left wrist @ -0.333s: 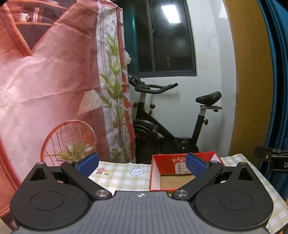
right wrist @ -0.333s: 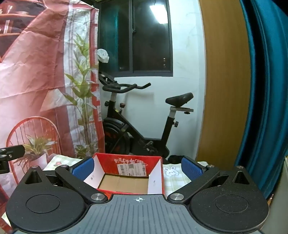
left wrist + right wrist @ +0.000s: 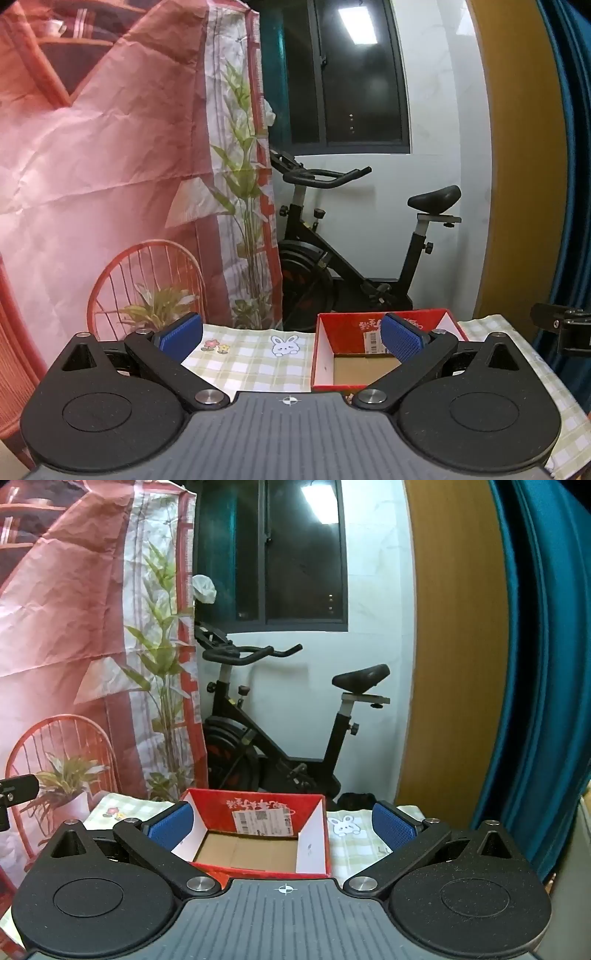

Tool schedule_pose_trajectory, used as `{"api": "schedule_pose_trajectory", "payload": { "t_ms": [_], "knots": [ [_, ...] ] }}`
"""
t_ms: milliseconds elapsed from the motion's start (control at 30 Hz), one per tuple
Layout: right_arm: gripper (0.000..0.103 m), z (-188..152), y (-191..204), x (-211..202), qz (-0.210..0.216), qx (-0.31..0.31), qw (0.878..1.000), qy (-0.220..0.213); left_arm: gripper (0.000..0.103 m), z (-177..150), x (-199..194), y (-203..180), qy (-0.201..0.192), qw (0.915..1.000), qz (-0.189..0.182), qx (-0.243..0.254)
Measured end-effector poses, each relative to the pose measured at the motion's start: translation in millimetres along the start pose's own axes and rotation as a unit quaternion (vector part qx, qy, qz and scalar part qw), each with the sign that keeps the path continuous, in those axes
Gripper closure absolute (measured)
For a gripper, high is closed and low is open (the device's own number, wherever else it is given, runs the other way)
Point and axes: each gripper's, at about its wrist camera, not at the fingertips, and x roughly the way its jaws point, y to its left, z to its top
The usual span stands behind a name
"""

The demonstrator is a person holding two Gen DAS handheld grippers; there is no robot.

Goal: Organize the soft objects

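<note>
Directly ahead of both grippers sits an open red box point(image 3: 258, 834) on a table covered with a green-and-white checked cloth point(image 3: 255, 354). The box is the landmark for everything else. Its floor is bare brown cardboard, its inner side walls are white, and its far inner wall carries a white shipping label. Nothing lies in the part of the box that shows.

From the left wrist view, the left gripper point(image 3: 291, 338) hovers to the left of the box, its jaws spread wide with nothing between them. One blue pad point(image 3: 183, 334) stands over the cloth, and the other overlaps the box's near left corner in the picture; whether it touches the box cannot be told. A cartoon rabbit point(image 3: 283, 345) is printed on the cloth just left of the box, with small printed flowers further left.

From the right wrist view, the right gripper point(image 3: 282, 825) faces the box squarely, jaws also spread wide and empty, the box lying between the two blue pads in the picture. A second printed rabbit point(image 3: 343, 825) shows on the cloth just right of the box.

No soft objects are visible in either view.

Behind the box stands a black exercise bike point(image 3: 280, 720) below a dark window point(image 3: 295, 554). Left of the box hangs a red printed backdrop point(image 3: 92, 166) showing a chair and plants. Right of the box are a wooden panel point(image 3: 454, 646) and a teal curtain point(image 3: 546, 664).
</note>
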Motion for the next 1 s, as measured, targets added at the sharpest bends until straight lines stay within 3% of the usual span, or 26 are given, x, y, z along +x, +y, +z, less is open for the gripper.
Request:
{"api": "schedule_pose_trajectory", "payload": {
  "t_ms": [1000],
  "knots": [
    [0.000,-0.9,-5.5,2.9,0.005,-0.002,1.000,0.003,0.000,-0.6,4.5,-2.3,0.013,0.9998,-0.010,-0.009]
  ]
}}
